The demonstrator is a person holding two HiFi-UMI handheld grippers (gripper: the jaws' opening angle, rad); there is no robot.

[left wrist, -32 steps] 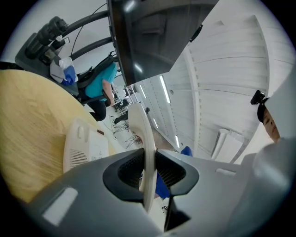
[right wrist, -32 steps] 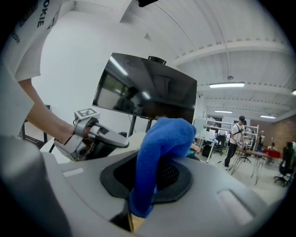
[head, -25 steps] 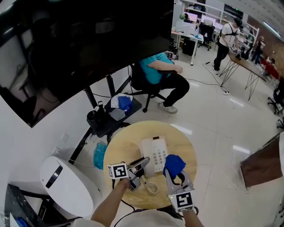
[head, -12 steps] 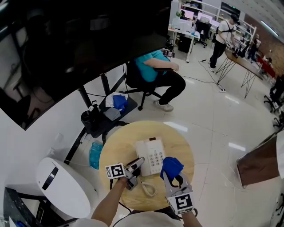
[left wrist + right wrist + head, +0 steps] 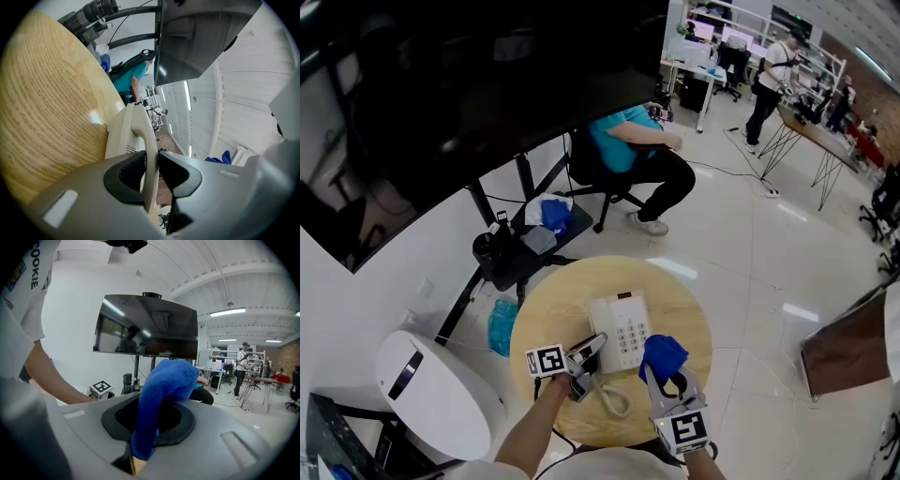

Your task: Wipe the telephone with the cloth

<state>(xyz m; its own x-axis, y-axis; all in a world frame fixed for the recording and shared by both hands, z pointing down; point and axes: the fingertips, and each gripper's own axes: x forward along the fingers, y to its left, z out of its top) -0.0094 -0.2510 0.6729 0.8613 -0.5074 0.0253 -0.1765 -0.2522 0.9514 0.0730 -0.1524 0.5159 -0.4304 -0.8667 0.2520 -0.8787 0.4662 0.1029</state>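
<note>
A white telephone lies in the middle of the round wooden table. My left gripper holds the phone's white handset at the base's left edge, its coiled cord trailing toward me. In the left gripper view the handset stands edge-on between the pads of the left gripper, which have just eased open slightly while still pressing on it. The phone base lies just beyond. My right gripper is shut on a blue cloth beside the phone's near right corner. The cloth bulges out of the right gripper.
A large dark screen on a black stand looms over the far left. A seated person in a teal shirt is behind the table. A black cart, a blue bag and a white rounded machine stand to the left.
My left gripper has sunk a little with the handset, closer to the table beside the phone. The right gripper and the cloth have stayed where they were.
</note>
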